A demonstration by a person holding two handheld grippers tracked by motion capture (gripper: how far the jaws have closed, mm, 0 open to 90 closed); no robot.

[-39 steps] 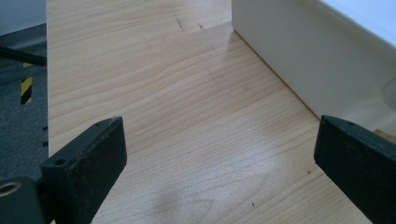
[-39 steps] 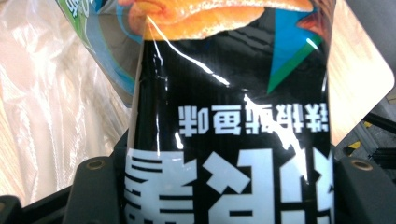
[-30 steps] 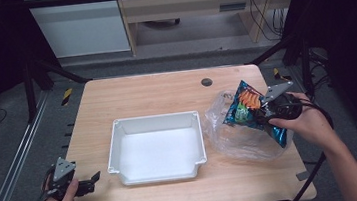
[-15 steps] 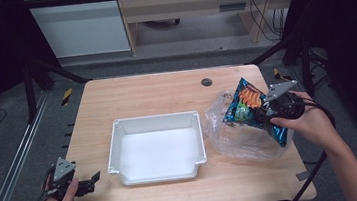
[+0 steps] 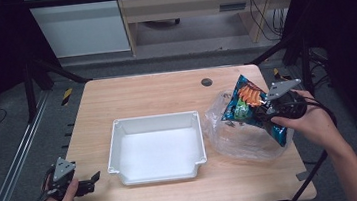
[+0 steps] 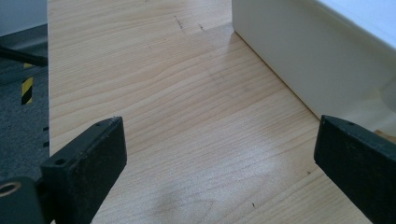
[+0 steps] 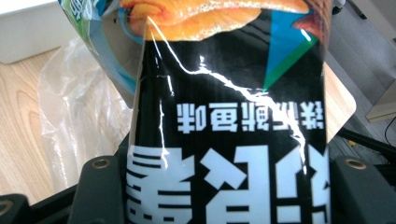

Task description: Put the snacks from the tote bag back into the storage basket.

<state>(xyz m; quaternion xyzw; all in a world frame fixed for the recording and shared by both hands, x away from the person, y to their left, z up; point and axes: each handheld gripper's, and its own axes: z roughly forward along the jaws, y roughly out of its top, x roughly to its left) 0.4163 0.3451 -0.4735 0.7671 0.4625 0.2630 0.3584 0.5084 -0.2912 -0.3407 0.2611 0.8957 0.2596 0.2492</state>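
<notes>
A blue and black snack bag (image 5: 248,104) with orange pictures hangs above a crumpled clear plastic bag (image 5: 238,137) at the table's right. My right gripper (image 5: 267,110) is shut on the snack bag (image 7: 224,116), whose printed side crowds the right gripper view between the jaws. A white rectangular tray (image 5: 117,154) sits empty in the middle of the wooden table. At the front left corner my left gripper (image 5: 92,180) rests low over the wood, open, with nothing between its jaws; the tray's wall (image 6: 299,51) stands just beyond it.
A small dark round hole (image 5: 207,82) marks the table near its far edge. The clear plastic bag (image 7: 79,116) lies beside the tray's right wall. Beyond the table are grey floor, a black frame and a desk with cables.
The right gripper has lifted the snack bag slightly higher and tilted it more upright above the plastic bag. The left gripper has stayed put.
</notes>
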